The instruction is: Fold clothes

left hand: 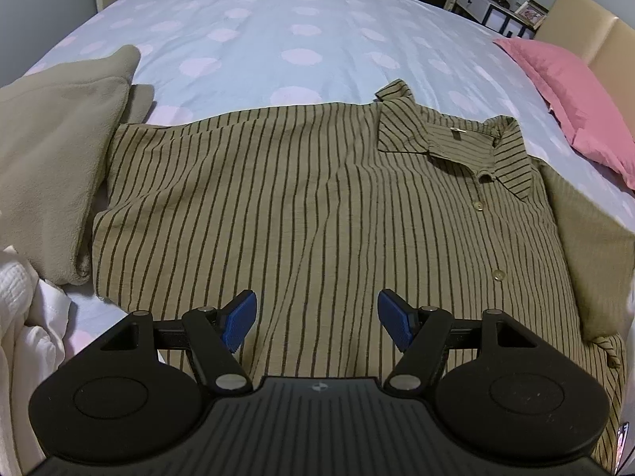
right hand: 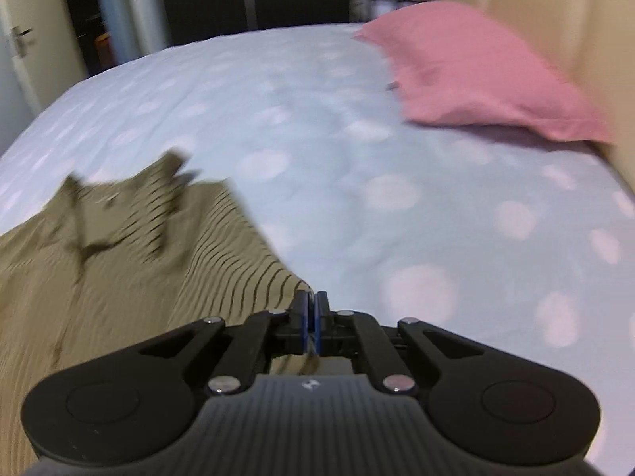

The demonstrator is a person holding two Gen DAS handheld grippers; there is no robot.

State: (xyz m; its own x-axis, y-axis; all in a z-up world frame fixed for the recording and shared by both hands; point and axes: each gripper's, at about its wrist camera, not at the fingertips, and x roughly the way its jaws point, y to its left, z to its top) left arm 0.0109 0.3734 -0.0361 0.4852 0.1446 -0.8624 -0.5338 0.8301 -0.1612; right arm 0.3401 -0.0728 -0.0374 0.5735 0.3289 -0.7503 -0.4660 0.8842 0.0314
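An olive shirt with dark stripes (left hand: 317, 198) lies spread on the bed, collar (left hand: 452, 139) at the right and buttons down its front. My left gripper (left hand: 316, 319) hovers open over the shirt's lower part, with nothing between its blue pads. In the right wrist view, which is blurred, my right gripper (right hand: 311, 323) is shut on an edge of the striped shirt (right hand: 166, 246), whose cloth rises in a ridge up to the closed pads. The collar (right hand: 131, 206) shows at the left of that view.
The bed has a pale blue sheet with pink dots (left hand: 278, 39). A pink pillow (left hand: 567, 91) lies at the right by a beige headboard (left hand: 587, 20). A beige folded garment (left hand: 51, 158) and white cloth (left hand: 24, 317) sit at the left.
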